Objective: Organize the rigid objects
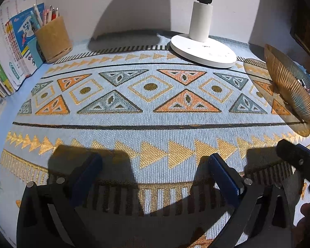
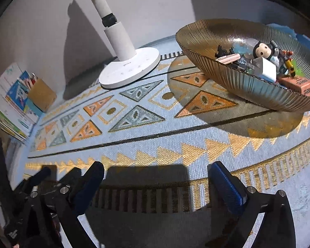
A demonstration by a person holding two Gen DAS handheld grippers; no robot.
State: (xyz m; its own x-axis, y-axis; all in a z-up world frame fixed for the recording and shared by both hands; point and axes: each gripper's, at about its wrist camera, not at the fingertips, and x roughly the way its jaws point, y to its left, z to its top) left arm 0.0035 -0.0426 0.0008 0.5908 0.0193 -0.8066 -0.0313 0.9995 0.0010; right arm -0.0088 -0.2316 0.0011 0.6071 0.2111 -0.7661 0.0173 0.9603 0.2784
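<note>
A ribbed amber glass bowl [image 2: 248,86] stands at the right on the patterned cloth. It holds several small rigid items: a black-haired figurine [image 2: 262,49], a white block [image 2: 266,70], an orange box [image 2: 297,83] and a pink flat piece [image 2: 229,58]. The bowl's edge shows at the right of the left wrist view [image 1: 289,84]. My left gripper [image 1: 155,165] is open and empty above the cloth. My right gripper [image 2: 157,175] is open and empty, in front of and to the left of the bowl. The left gripper also shows in the right wrist view [image 2: 41,186].
A white lamp base [image 1: 202,49] with its post stands at the back; it also shows in the right wrist view [image 2: 130,70]. A cork pen holder [image 1: 52,39] with pens and a stack of books [image 1: 8,47] stand at the back left. The patterned cloth [image 1: 155,107] covers the table.
</note>
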